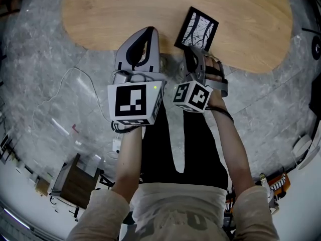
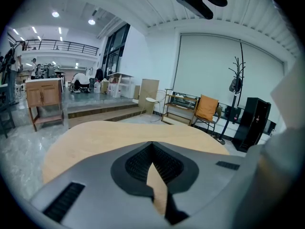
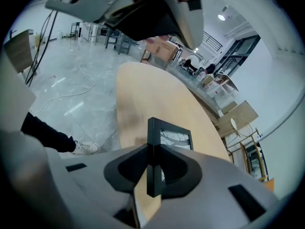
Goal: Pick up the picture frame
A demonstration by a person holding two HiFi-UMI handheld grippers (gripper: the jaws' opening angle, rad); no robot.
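Picture frame: the flat black picture frame (image 1: 196, 28) with a black-and-white tree picture is over the near side of the light brown oval wooden table (image 1: 241, 14). It is tipped up. I cannot tell if its far end touches the wood.
Right tongs: the grey right gripper (image 3: 151, 151) is clamped on the thin near edge of the picture frame. The edge sits right between its two jaws.
Left tongs: the grey left gripper (image 2: 152, 144) has its jaws together, with nothing in them. It hangs over the table, beside the right gripper and apart from the picture frame.
Slip: the hold is on a small bit of a thin, smooth edge. I think the picture frame could slide out if the squeeze is weak.
Swing: most of the picture frame sticks out past the jaws. Its weight could make it turn in the grip and droop.
Fall: the grey stone floor (image 1: 40, 59) lies just past the table's edge. A drop there could crack the picture frame.
Bump: a quick lift could knock the far corner on the table.
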